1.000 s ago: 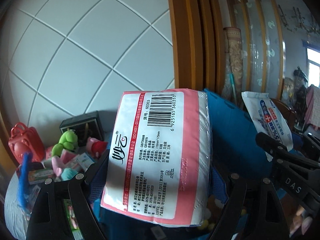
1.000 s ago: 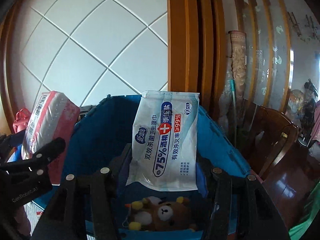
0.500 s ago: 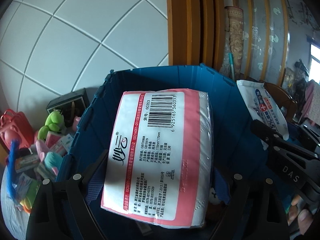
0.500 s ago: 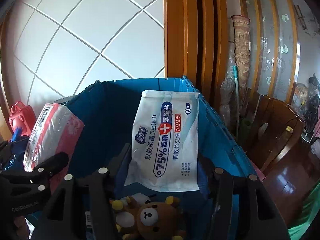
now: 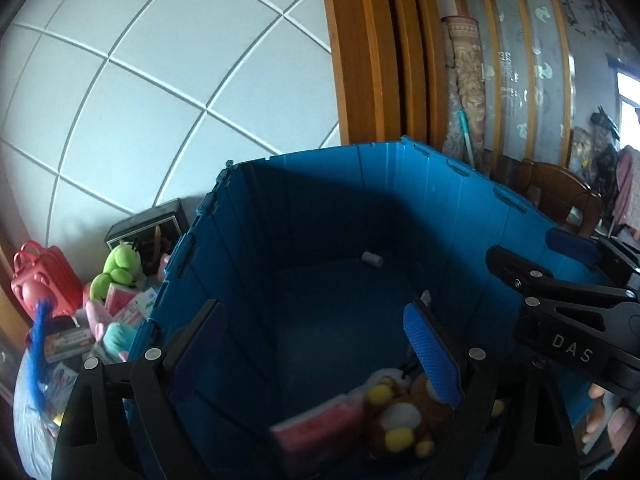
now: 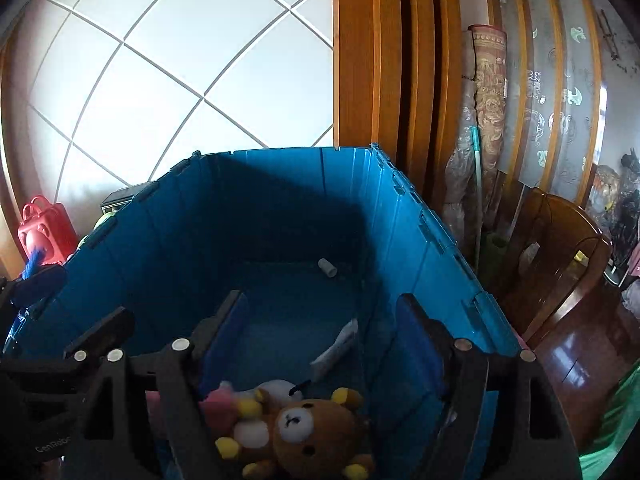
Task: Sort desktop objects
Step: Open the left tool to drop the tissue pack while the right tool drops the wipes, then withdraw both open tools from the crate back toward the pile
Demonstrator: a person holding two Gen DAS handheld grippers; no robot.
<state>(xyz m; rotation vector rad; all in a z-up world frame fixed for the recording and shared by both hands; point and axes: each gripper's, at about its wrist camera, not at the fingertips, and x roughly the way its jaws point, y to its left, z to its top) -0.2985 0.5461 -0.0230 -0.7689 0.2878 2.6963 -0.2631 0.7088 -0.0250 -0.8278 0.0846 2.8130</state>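
A deep blue crate (image 5: 440, 200) (image 6: 400, 216) fills both views. On its floor lie a brown teddy bear (image 6: 304, 428) (image 5: 400, 420) and, blurred, the pink-and-white tissue pack (image 5: 316, 424) (image 6: 216, 404). A white pack (image 6: 336, 348) shows edge-on deeper in the crate; it looks like the wipes pack. My left gripper (image 5: 312, 312) (image 6: 76, 308) stands open over the crate with nothing between its fingers. My right gripper (image 6: 320, 300) (image 5: 540, 256) is beside it over the crate, its jaws opening, nothing held between them.
A small white cylinder (image 6: 327, 268) lies at the crate's far wall. Left of the crate sit a red toy case (image 5: 40, 280), a green plush (image 5: 120, 264), a black box (image 5: 148, 224) and several small packs. A wooden chair (image 6: 560, 264) stands to the right.
The tissue pack has left my left gripper and dropped into the crate. The wipes pack has left my right gripper, whose jaws have spread wider. Both views now look deeper into the crate.
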